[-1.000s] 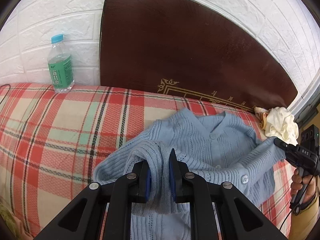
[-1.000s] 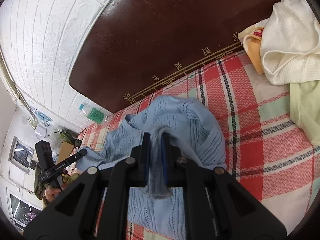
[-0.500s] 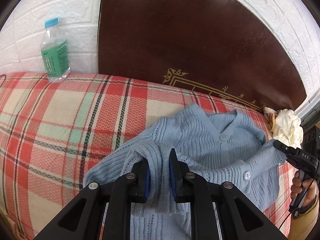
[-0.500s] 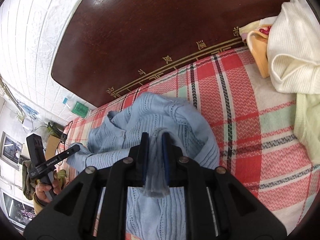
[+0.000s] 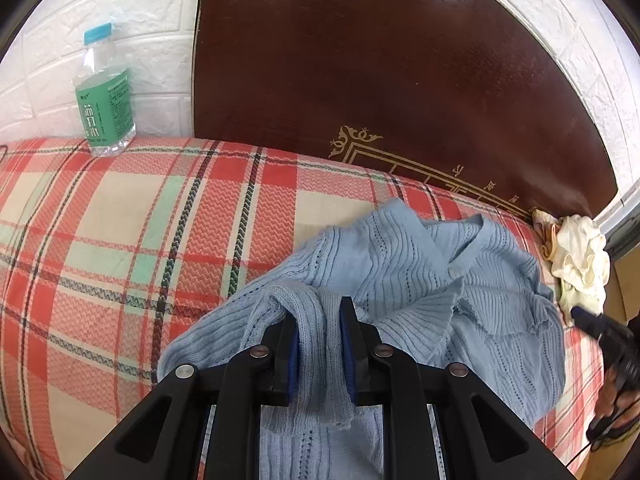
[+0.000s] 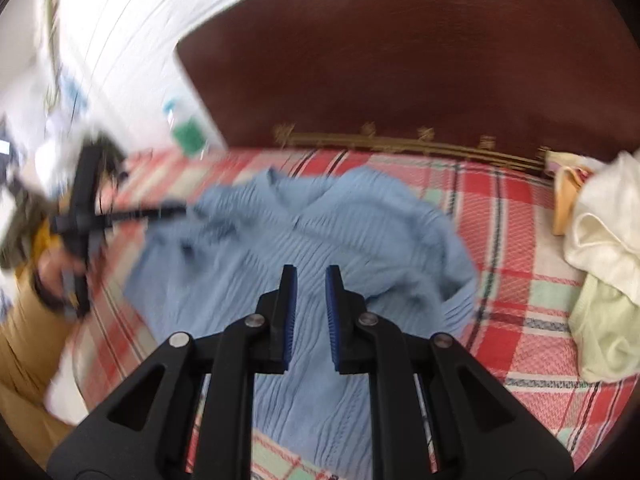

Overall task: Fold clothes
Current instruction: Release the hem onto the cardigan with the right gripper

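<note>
Nearest the left camera, the left gripper [image 5: 318,320] pinches a bunched ribbed edge of the cardigan [image 5: 420,280], with knit hanging between the pads and drooping below them. The right gripper [image 6: 311,284] has its jaws parted a little with nothing between them; it hovers over the cardigan's middle, and that view is blurred by motion.

Beyond the grippers the cardigan lies rumpled on the plaid bed [image 5: 120,240], front side up, the button band and neckline pointing toward the headboard [image 5: 380,72]. One panel is flopped over in a loose crease.

By the look of it, the knit is light, soft and stretchy, with an open ribbed weave. It will sag and drag rather than hold a line, so a one-point hold will probably pull it out of shape. It is not slippery or fragile, though the loose stitches could snag on a pad edge. Better holds are likely the firmer parts: hem, cuff, shoulder seam or button band, taken at two spread points.

Farther off, a pile of pale clothes [image 6: 600,240] sits to the right, apart from the cardigan, and a bottle [image 5: 105,92] stands by the wall at the left.
</note>
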`<state>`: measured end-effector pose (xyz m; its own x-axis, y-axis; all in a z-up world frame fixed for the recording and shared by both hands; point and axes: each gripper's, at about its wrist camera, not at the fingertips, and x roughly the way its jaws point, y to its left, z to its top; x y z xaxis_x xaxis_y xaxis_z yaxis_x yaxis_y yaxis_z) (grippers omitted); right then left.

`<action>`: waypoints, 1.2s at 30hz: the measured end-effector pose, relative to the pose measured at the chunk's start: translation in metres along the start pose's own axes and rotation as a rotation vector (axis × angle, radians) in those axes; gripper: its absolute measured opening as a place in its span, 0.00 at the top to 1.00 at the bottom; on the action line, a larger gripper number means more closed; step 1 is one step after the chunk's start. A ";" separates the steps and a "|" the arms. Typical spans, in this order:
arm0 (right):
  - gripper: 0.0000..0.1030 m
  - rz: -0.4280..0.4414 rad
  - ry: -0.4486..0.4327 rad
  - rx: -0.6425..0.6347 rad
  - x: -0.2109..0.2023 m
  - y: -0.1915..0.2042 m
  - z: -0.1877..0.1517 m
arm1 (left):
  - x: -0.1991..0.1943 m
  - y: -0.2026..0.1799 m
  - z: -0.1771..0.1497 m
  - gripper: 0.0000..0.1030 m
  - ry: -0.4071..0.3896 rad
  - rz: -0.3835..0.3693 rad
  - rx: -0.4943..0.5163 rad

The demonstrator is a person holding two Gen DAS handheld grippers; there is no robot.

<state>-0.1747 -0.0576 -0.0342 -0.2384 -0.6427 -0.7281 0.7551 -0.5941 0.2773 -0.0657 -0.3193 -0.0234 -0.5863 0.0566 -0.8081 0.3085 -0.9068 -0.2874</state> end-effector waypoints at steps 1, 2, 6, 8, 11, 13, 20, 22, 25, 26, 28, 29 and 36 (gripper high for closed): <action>0.85 0.007 0.036 -0.032 0.008 0.008 -0.007 | -0.002 0.000 -0.001 0.83 -0.006 -0.001 0.006; 0.85 0.013 0.066 -0.063 0.015 0.014 -0.013 | -0.005 -0.001 -0.001 0.80 -0.012 -0.003 0.012; 0.85 -0.039 0.153 -0.102 0.043 0.012 -0.025 | -0.015 -0.002 -0.003 0.75 -0.035 -0.009 0.035; 0.85 -0.092 0.156 -0.086 0.052 0.002 -0.020 | -0.017 -0.003 -0.003 0.74 -0.047 -0.002 0.041; 0.85 -0.086 0.132 -0.030 0.058 -0.014 -0.008 | -0.020 -0.002 -0.004 0.74 -0.052 -0.011 0.040; 0.85 -0.110 0.120 -0.035 0.062 -0.017 -0.003 | -0.022 -0.003 -0.006 0.74 -0.053 -0.018 0.053; 0.85 -0.162 0.092 -0.019 0.078 -0.021 0.026 | -0.030 -0.011 -0.022 0.70 -0.035 -0.132 0.070; 0.85 -0.170 0.082 -0.011 0.081 -0.025 0.034 | -0.032 -0.019 -0.030 0.69 -0.029 -0.166 0.113; 0.85 -0.199 0.063 0.007 0.084 -0.033 0.043 | -0.031 -0.029 -0.043 0.59 0.001 -0.214 0.170; 0.85 -0.211 0.058 0.014 0.085 -0.036 0.045 | -0.030 -0.032 -0.048 0.58 0.011 -0.211 0.192; 0.85 -0.223 0.046 0.039 0.085 -0.042 0.050 | -0.025 -0.038 -0.056 0.57 0.031 -0.196 0.242; 0.85 -0.223 0.039 0.052 0.083 -0.045 0.052 | -0.022 -0.039 -0.058 0.57 0.042 -0.189 0.253; 0.85 -0.106 0.002 -0.112 0.056 0.004 0.041 | -0.003 -0.030 -0.055 0.57 0.074 -0.138 0.251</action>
<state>-0.2101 -0.1162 -0.0483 -0.3196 -0.5782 -0.7507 0.7889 -0.6012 0.1272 -0.0321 -0.2688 -0.0410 -0.5508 0.2085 -0.8082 0.0295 -0.9628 -0.2684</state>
